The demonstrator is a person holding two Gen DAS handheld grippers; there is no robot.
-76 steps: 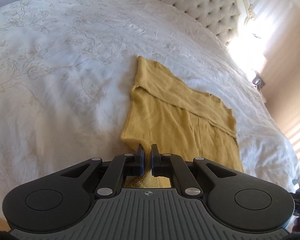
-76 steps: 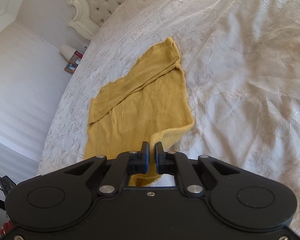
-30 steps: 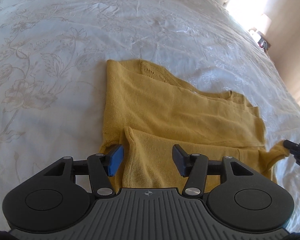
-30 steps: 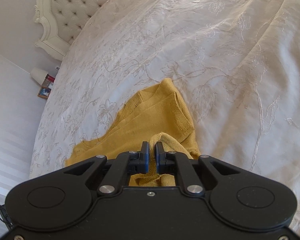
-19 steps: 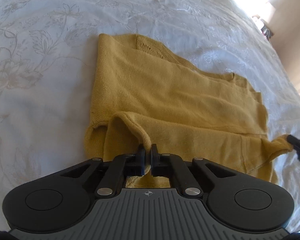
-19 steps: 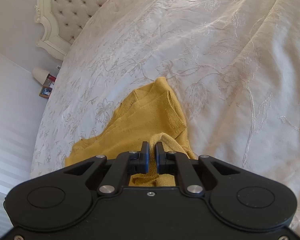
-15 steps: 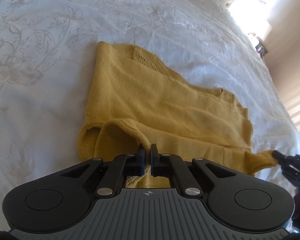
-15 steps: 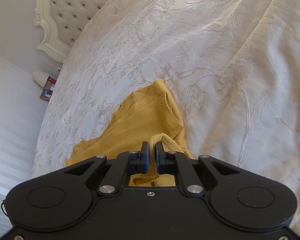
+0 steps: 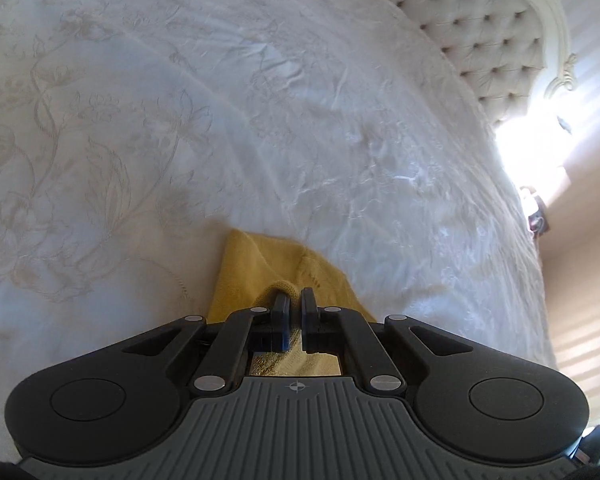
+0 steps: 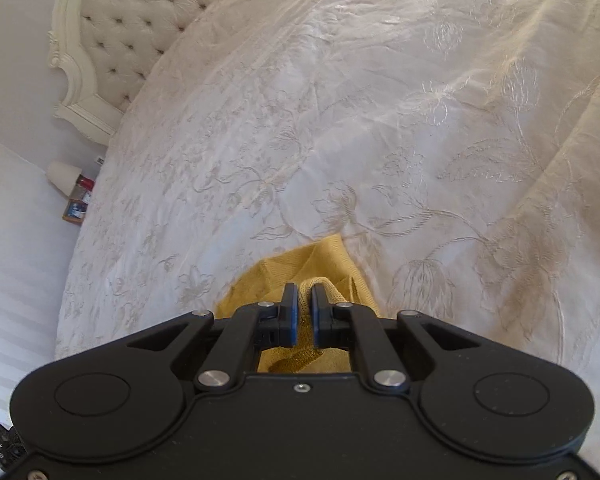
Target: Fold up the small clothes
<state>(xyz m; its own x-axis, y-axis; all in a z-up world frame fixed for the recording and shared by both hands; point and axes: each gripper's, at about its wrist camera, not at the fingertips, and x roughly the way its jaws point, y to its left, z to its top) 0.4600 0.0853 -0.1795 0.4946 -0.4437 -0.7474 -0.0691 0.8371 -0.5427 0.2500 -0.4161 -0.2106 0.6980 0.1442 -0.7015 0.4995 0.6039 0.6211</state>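
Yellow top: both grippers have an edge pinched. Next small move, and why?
Probably lay the pinched edge down on the part of the yellow top beyond it and let go. The left gripper is shut on a fold; the right gripper is opening with cloth between its jaws. The bedspread beyond is bare.

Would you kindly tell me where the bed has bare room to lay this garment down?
The white bedspread lies bare from the yellow garment up to the tufted headboard, and out to both sides. It is crowded only just before the left tongs and right tongs.
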